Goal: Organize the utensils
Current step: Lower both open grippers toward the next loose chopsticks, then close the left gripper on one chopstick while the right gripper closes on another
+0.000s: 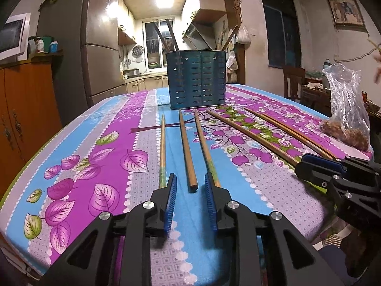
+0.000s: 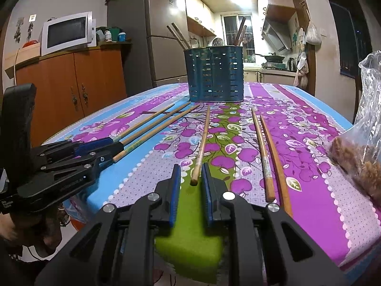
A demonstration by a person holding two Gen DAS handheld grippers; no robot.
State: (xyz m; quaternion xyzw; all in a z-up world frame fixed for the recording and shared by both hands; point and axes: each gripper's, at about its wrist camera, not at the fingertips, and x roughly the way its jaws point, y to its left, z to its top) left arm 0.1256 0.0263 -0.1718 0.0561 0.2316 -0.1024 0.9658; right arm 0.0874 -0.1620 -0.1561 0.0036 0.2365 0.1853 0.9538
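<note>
Nearest, left gripper (image 1: pixel 190 186) low over the floral tablecloth (image 1: pixel 114 128), jaws narrowly parted, blue pads clear of the middle chopstick (image 1: pixel 187 152) whose butt end lies just ahead between them. Right gripper (image 2: pixel 189 176) likewise slightly apart, pads flanking the end of a single chopstick (image 2: pixel 201 147) without pressing it. Beyond, more chopsticks lying loose on the cloth: one either side of the left gripper's, a pair (image 2: pixel 269 157) further right. At the right edge, a clear plastic bag (image 1: pixel 347 109). Farthest, upright blue perforated utensil holder (image 1: pixel 196 81) with several chopsticks standing inside.
</note>
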